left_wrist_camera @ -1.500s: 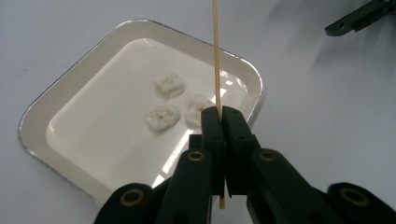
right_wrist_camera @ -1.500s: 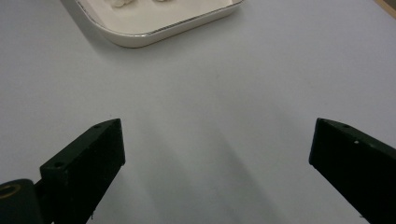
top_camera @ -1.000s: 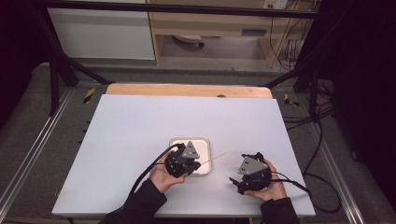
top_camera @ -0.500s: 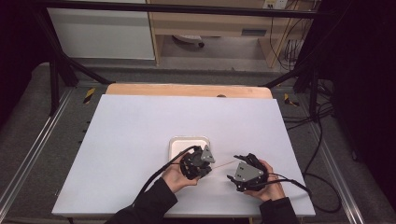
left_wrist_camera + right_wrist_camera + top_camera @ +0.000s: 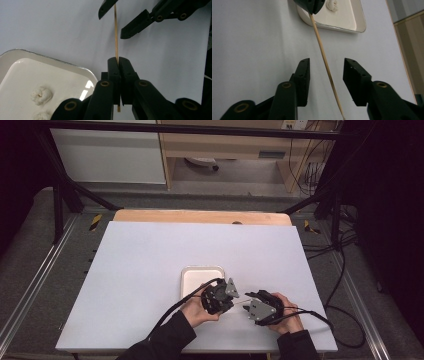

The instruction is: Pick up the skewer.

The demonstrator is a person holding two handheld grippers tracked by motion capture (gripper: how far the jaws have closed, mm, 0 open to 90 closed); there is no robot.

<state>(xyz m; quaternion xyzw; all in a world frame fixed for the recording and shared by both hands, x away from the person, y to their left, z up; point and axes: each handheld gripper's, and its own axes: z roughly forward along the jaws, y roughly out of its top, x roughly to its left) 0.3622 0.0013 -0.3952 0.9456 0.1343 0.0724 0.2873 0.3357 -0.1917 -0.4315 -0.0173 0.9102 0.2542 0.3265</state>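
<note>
at the near edge of the white rectangular table (image 5: 150, 270) two hands in dark sleeves each hold a black two-jaw gripper, side by side and close together. the right gripper (image 5: 325, 75) has its jaws spread well apart, and a thin pale wooden skewer (image 5: 322, 52) runs lengthwise through the gap between them without touching either pad; in the left gripper view that same pair of jaws shows at the top, open around the stick's far end. the left gripper (image 5: 117, 65) has its jaws pressed together on the skewer, which stands straight up out of the pinch, with a short stub poking out below the pads. in the high view the stick shows as a faint line bridging the two grippers above the tabletop.

just beyond the left gripper lies a shallow white rectangular tray with rounded corners (image 5: 192, 280), its near corner touching or passing under the left hand (image 5: 195, 309). two small white puffy lumps, like popcorn or marshmallow (image 5: 41, 95), sit on the tray floor. farther back, a strip of bare wooden board (image 5: 200, 216) runs along the table's far edge.
</note>
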